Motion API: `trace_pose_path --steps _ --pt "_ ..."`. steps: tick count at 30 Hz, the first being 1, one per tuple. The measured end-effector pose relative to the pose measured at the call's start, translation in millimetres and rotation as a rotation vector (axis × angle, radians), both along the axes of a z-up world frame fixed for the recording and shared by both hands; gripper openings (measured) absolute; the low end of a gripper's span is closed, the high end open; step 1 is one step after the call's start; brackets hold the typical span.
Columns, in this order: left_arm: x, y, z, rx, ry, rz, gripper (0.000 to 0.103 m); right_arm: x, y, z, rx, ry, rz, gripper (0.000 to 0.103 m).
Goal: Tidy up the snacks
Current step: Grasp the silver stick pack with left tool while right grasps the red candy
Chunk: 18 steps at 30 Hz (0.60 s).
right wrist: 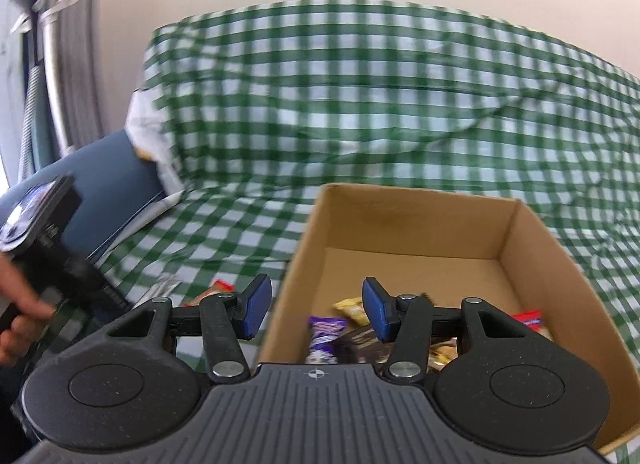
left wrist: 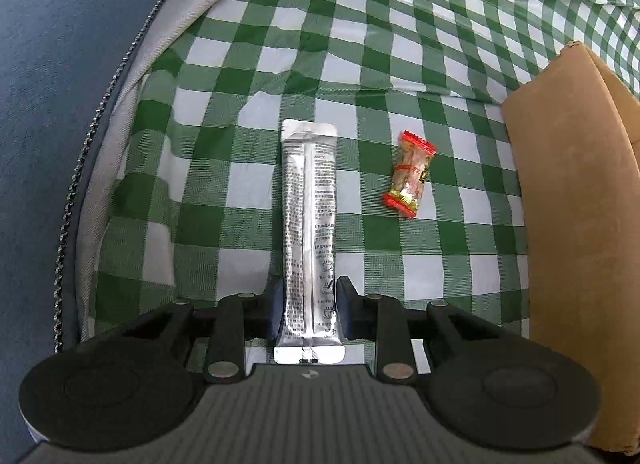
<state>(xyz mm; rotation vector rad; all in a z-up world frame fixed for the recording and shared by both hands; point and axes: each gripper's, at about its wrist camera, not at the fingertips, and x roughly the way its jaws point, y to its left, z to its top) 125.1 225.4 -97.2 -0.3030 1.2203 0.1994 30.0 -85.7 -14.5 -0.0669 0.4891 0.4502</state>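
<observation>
A long silver stick sachet [left wrist: 308,223] lies lengthwise on the green-and-white checked cloth [left wrist: 360,43]. My left gripper [left wrist: 309,291] points steeply down and is shut on the sachet's near end, with a blue pad pressed against each side. A small red-ended candy [left wrist: 410,175] lies just right of the sachet, beside the cardboard box [left wrist: 568,203]. In the right wrist view my right gripper [right wrist: 315,288] stands open with nothing between its fingers, hovering over the near left wall of the box [right wrist: 420,215]. Purple [right wrist: 324,338], yellow [right wrist: 352,310] and red [right wrist: 528,320] snack packs lie inside.
A blue cushion [left wrist: 60,63] with a zip seam borders the cloth on the left. A hand [right wrist: 16,324] holds the other gripper's black body [right wrist: 48,232] at the left of the right wrist view. A pale wall rises behind the draped cloth.
</observation>
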Motion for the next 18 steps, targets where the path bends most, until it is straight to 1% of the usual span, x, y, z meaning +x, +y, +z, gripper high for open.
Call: trace_pose_path --steps 2,5,8,10,12,14,16,18 --pt "2.2 -1.0 -1.6 0.005 0.004 -0.007 0.03 -1.7 5.6 0.1 0.002 0.007 0.032 0.045" --pt "3.5 1.8 -2.6 -0.013 -0.002 0.008 0.03 -4.3 12.4 2.5 0.009 0.02 0.087 0.043" --pt "3.9 4.5 -3.6 -0.023 -0.002 0.012 0.03 -1.1 20.4 6.6 0.031 0.069 0.144 0.043" --pt "2.8 5.3 -3.1 -0.027 -0.006 0.011 0.027 8.5 31.4 11.9 0.051 0.122 0.145 0.043" --pt "0.7 8.9 -1.6 -0.039 -0.01 0.031 0.025 22.1 46.6 13.2 0.067 0.196 0.123 0.044" --pt "-2.2 15.0 0.0 -0.046 -0.01 0.065 0.025 41.5 67.0 11.2 0.097 0.274 0.099 0.045" --pt "-5.0 20.9 1.0 -0.056 -0.007 0.098 0.025 59.1 86.2 6.2 0.123 0.328 0.093 0.044" --pt "-7.0 24.8 0.6 -0.066 0.0 0.113 0.025 73.1 105.4 -2.9 0.12 0.369 0.068 0.044"
